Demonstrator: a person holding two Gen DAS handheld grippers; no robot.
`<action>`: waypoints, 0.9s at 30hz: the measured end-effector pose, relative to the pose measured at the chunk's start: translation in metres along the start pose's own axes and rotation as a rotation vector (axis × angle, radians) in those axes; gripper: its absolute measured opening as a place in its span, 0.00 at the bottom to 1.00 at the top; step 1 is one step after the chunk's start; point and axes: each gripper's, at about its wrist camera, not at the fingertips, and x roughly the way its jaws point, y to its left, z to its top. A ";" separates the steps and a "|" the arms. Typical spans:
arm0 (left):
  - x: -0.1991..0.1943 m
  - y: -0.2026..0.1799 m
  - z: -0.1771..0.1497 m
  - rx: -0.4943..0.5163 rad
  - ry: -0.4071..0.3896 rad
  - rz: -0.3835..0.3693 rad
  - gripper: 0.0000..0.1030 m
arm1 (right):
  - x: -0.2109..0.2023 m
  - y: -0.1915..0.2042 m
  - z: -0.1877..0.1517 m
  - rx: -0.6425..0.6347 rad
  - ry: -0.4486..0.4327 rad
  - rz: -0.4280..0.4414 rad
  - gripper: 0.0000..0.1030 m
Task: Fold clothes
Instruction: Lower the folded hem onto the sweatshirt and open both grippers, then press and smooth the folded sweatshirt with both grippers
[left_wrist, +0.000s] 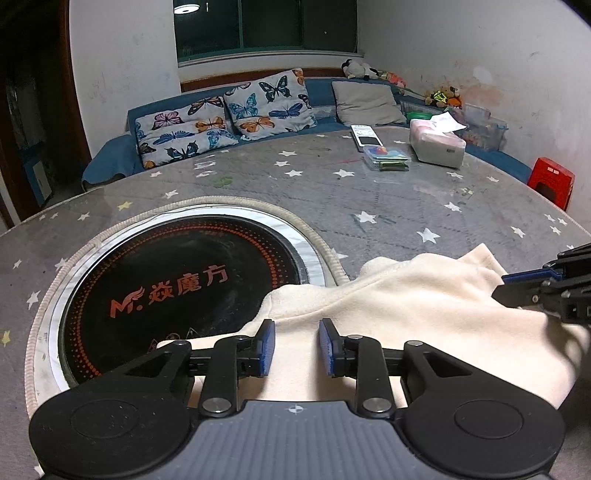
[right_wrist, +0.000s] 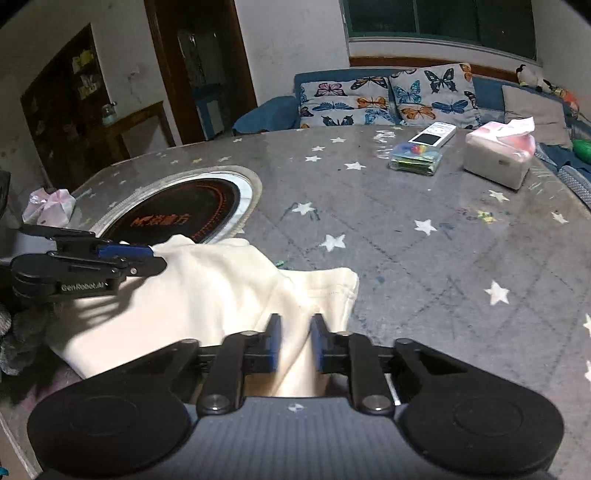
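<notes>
Cream fleece garment (right_wrist: 207, 291) bunched at the near edge of the round table under a grey star-printed cloth (left_wrist: 369, 192), its left part overlapping the rim of the inset black induction hob (left_wrist: 177, 288); the cloth beyond it lies open up to the far side. The garment's long axis runs left to right between the left gripper (left_wrist: 296, 347), fingers parted over the fabric and not clamping it, and the right gripper (right_wrist: 295, 341), fingers narrowly apart with a fold between them. Far side: white remote (left_wrist: 364, 136), clear plastic box (left_wrist: 386, 157), pink tissue pack (left_wrist: 436, 142); behind, a blue sofa (left_wrist: 321, 92) with butterfly cushions (left_wrist: 269, 103)
</notes>
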 end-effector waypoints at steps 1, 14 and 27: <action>0.000 0.000 0.000 0.003 -0.002 0.004 0.30 | -0.001 0.003 0.001 -0.014 -0.003 -0.007 0.04; -0.003 0.000 -0.008 0.034 -0.045 0.031 0.42 | 0.004 0.008 -0.002 -0.144 -0.043 -0.118 0.04; -0.015 -0.005 -0.011 0.041 -0.079 0.050 0.46 | -0.045 0.041 0.003 -0.217 -0.062 0.017 0.04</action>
